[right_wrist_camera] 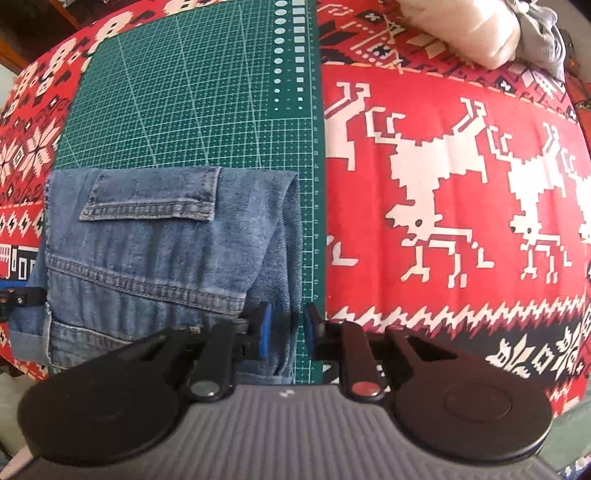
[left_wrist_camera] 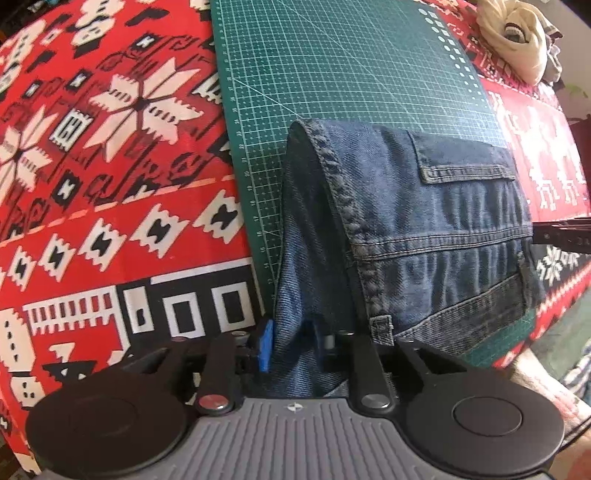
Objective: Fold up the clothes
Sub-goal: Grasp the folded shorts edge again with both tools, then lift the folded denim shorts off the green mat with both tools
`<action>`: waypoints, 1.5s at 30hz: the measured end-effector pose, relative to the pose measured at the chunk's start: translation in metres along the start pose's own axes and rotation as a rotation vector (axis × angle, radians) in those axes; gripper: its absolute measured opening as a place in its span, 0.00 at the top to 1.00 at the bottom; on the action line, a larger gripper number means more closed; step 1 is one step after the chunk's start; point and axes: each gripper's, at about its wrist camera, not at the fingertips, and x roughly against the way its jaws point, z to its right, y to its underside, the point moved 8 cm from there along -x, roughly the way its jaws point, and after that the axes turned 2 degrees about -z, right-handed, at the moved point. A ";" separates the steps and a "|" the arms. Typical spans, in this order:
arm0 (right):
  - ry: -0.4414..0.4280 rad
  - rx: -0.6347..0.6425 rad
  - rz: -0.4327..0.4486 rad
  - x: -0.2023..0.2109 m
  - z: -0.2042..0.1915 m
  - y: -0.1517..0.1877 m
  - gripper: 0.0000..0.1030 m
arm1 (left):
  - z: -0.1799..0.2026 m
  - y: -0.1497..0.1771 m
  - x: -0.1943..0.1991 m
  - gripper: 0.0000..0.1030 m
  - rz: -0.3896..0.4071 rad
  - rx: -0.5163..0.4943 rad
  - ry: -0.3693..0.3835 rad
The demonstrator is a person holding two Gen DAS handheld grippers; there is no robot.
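Observation:
Blue jeans [left_wrist_camera: 424,221] lie folded on a green cutting mat [left_wrist_camera: 332,66], back pocket flap facing up. My left gripper [left_wrist_camera: 291,341] is at the near left edge of the jeans. Denim fills the narrow gap between its blue pads, so it is shut on the fabric. In the right wrist view the jeans [right_wrist_camera: 147,251] cover the mat's [right_wrist_camera: 184,92] near part. My right gripper [right_wrist_camera: 288,328] straddles their near right folded edge. Its pads stand slightly apart, and a strip of mat shows beside the right pad. A black part of the other gripper shows at each view's side.
A red, white and black patterned cloth [right_wrist_camera: 443,184] covers the table around the mat. A pile of cream and grey clothes [left_wrist_camera: 517,33] sits at the far right corner. The table's near edge runs just below both grippers.

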 end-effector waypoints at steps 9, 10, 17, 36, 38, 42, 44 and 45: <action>-0.014 0.021 -0.065 -0.005 -0.002 -0.012 0.96 | 0.002 -0.004 0.000 0.92 -0.013 0.063 -0.018; -0.006 0.023 -0.065 -0.005 -0.003 -0.012 0.97 | 0.003 -0.005 0.001 0.92 -0.011 0.067 -0.015; -0.028 -0.032 -0.048 0.013 -0.006 -0.011 0.98 | 0.026 -0.008 0.031 0.93 0.054 0.030 -0.015; -0.043 0.265 -0.029 0.071 -0.104 -0.099 0.99 | -0.035 0.023 0.134 0.94 0.217 0.523 0.041; -0.049 0.354 -0.021 0.081 -0.133 -0.123 0.99 | -0.051 0.026 0.144 0.94 0.254 0.615 0.037; -0.057 0.539 -0.008 0.096 -0.208 -0.171 0.99 | -0.085 0.033 0.163 0.94 0.313 0.806 0.018; -0.059 0.627 -0.010 0.099 -0.249 -0.192 0.99 | -0.103 0.038 0.173 0.94 0.343 0.898 0.003; -0.061 0.675 -0.009 0.099 -0.270 -0.203 0.99 | -0.111 0.040 0.176 0.94 0.357 0.932 -0.008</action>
